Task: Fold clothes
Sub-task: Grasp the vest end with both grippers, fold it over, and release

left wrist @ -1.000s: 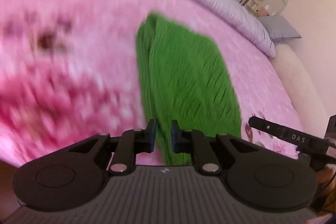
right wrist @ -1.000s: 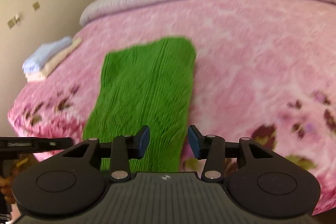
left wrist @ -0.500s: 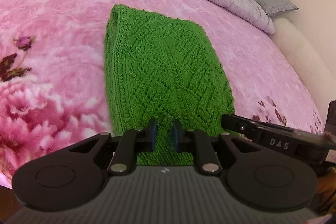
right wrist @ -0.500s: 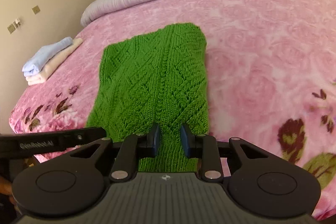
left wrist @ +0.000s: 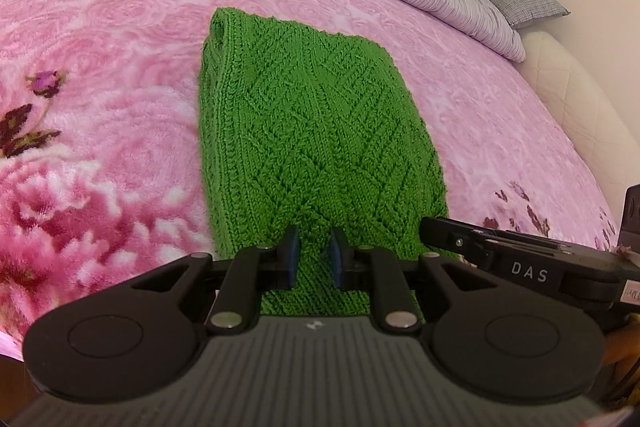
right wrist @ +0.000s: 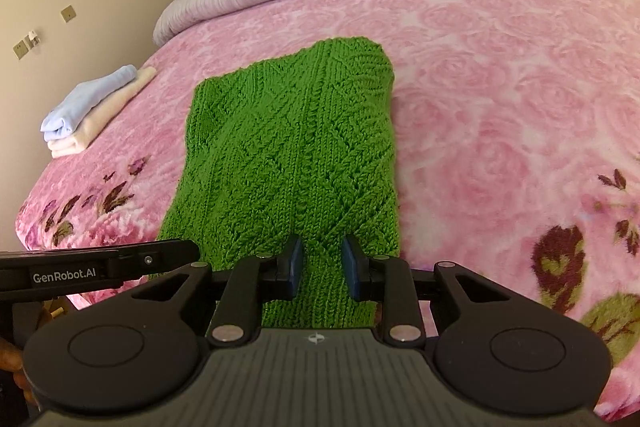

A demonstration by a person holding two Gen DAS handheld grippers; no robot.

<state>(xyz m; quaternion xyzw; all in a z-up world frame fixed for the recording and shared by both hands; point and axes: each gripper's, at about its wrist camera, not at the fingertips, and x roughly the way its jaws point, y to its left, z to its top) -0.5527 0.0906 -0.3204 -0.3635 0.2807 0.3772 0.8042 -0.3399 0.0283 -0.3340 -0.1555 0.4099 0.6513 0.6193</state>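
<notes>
Sweater (left wrist: 316,139), green knit, lies folded into a long strip on the pink blanket (left wrist: 120,39), its near end under both my tongs. My left tongs (left wrist: 313,259) and right tongs (right wrist: 322,265) sit side by side there, each narrowed with knit between the pads, though I can't quite tell if they're pinching it. To do this well I'd grip both near corners evenly, lift together, and lay them square on the far edge. Folded towels (right wrist: 94,107) wait at the corner.

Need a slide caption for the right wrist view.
Right hand-held gripper straddles the near edge of a folded green sweater on a pink blanket; folded towels beyond.
</notes>
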